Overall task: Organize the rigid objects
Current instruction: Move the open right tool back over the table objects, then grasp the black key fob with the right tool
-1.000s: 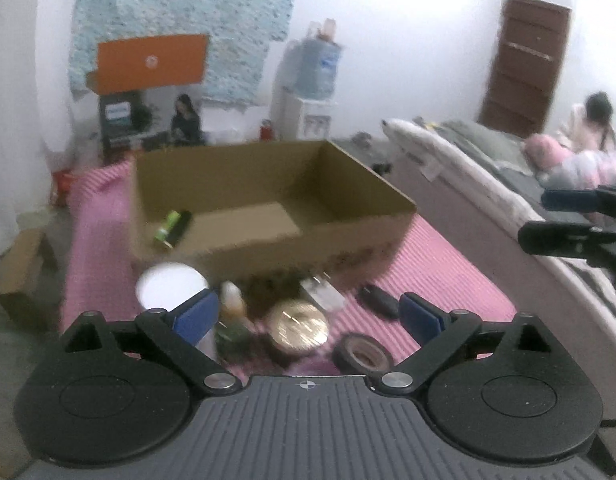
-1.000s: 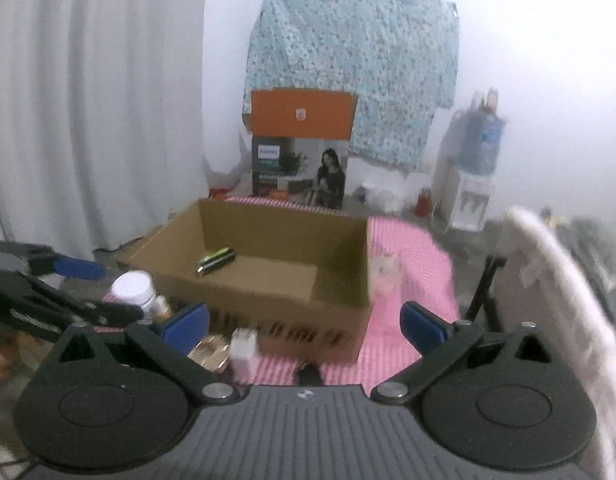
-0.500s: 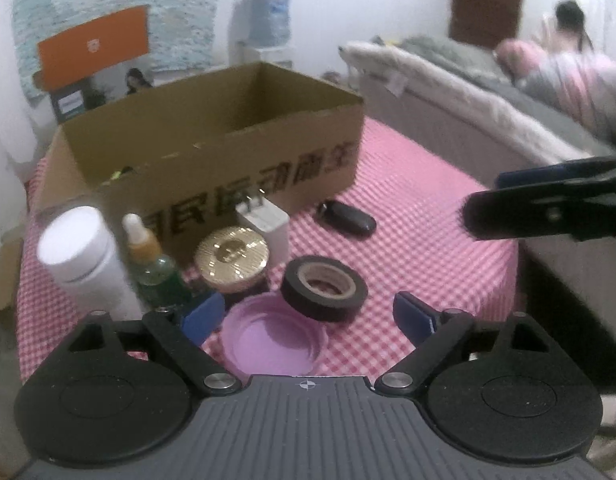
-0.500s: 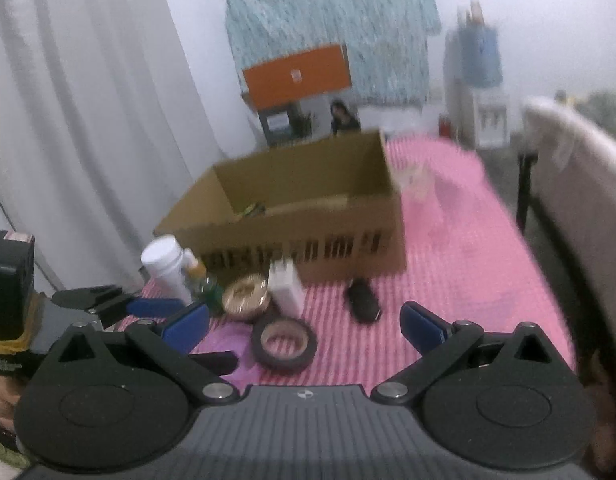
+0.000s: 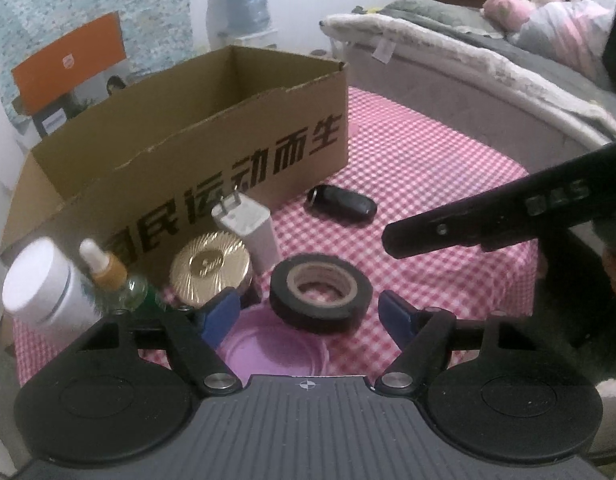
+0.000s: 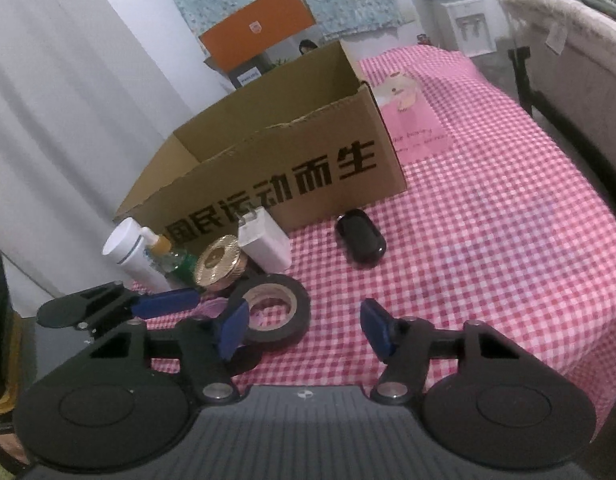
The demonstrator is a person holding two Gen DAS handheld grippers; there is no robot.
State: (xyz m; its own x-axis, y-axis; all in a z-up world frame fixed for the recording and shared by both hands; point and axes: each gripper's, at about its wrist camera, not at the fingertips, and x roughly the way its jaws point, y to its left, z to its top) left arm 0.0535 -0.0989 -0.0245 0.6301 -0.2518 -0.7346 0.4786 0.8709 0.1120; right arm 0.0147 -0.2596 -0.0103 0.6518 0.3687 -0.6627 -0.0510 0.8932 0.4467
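A pick from the cluster of loose things in front of the open brown cardboard box [image 5: 196, 136] is judged to be in hand, with the box the likely destination. The black roll of tape [image 5: 320, 294] is lying flat on the pink checked cloth of the counter [image 6: 487, 240], just ahead of both tools, and beside it a flat round purple lid [image 5: 274, 350] is lying partly under the left gripper [image 5: 309, 312]. For a clean pick, one thing is best singled out: the roll should be straddled across its outer wall, the fingers kept clear of the gold ribbed round lid [image 5: 212, 268] and the white plug adapter [image 5: 248, 228] close behind it, and the two tools kept from crowding each other.

The left gripper's jaws have just been closing and are being held partly open; nothing is being pressed by them, the purple lid and the near edge of the roll merely lying between and below them. The right gripper [image 6: 304, 328] has likewise been narrowing its jaws, and they are standing apart and empty, with the roll just beside the left finger [image 6: 232, 326]. The black oval key fob [image 6: 359, 242] is lying apart, nearer the box.
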